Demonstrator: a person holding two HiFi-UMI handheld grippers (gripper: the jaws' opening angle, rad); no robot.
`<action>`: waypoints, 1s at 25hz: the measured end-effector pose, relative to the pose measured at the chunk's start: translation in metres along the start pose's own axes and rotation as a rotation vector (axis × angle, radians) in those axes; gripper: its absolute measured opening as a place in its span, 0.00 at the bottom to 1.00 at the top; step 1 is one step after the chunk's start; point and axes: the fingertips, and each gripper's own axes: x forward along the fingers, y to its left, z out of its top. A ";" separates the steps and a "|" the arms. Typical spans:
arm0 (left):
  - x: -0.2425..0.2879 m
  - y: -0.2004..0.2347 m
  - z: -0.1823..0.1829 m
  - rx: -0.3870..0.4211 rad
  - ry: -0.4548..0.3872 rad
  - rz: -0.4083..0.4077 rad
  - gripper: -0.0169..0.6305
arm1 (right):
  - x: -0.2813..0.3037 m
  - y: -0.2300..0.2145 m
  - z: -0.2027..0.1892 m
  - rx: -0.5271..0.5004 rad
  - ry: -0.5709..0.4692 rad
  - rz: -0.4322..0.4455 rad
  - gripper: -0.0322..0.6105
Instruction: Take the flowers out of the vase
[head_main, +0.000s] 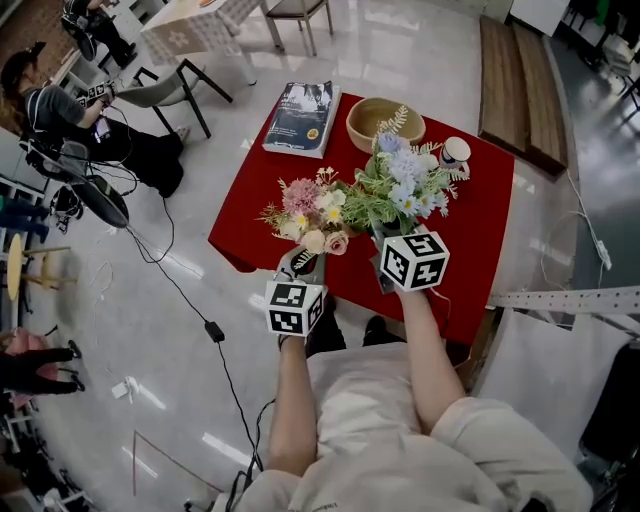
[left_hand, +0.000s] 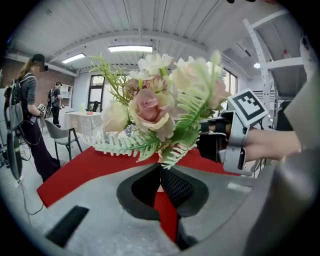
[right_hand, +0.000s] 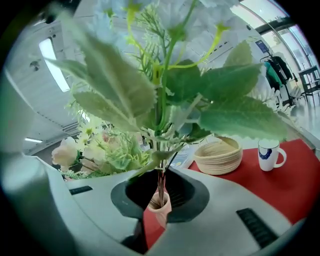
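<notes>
**At the vase: both bunches clamped low on the stems**

Over the vase (right_hand: 159, 206), on the red table (head_main: 480, 225), the right hand-held gripper (right_hand: 161, 182) is seen closed on the thin stems of the blue-and-white bunch (right_hand: 170, 85), just above the vase mouth. The stem ends are still seated in the neck.

Just left of the vase, the left hand-held gripper (left_hand: 161, 172) is clamped on the stems of the pink-and-cream bunch (left_hand: 155, 112), under the fern fronds (left_hand: 125, 145). Whether those stems are still in the vase cannot be told.

Handling, as judged:
- The flowers look artificial: light, with wiry stems and soft heads and leaves that could be crushed or snagged.
- Hold is best taken low on the bundled stems, never on the blooms.
- The vase is small and narrow-necked, probably light, so it may be dragged up with the stems. A straight pull along the neck is called for.
- The two bunches are touching above the vase, so tangled foliage is to be expected.

Beyond the vase, a woven bowl (head_main: 385, 122), mug (head_main: 455, 152) and book (head_main: 300, 118) are set well apart from it.
</notes>
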 end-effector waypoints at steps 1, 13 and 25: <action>-0.002 0.000 0.000 -0.004 -0.001 0.000 0.04 | -0.003 0.001 0.004 -0.002 -0.007 -0.005 0.12; -0.037 -0.005 -0.004 -0.045 -0.045 0.005 0.04 | -0.045 0.024 0.035 -0.057 -0.095 -0.061 0.12; -0.075 -0.009 0.018 0.048 -0.086 -0.124 0.04 | -0.096 0.030 0.064 0.023 -0.232 -0.248 0.12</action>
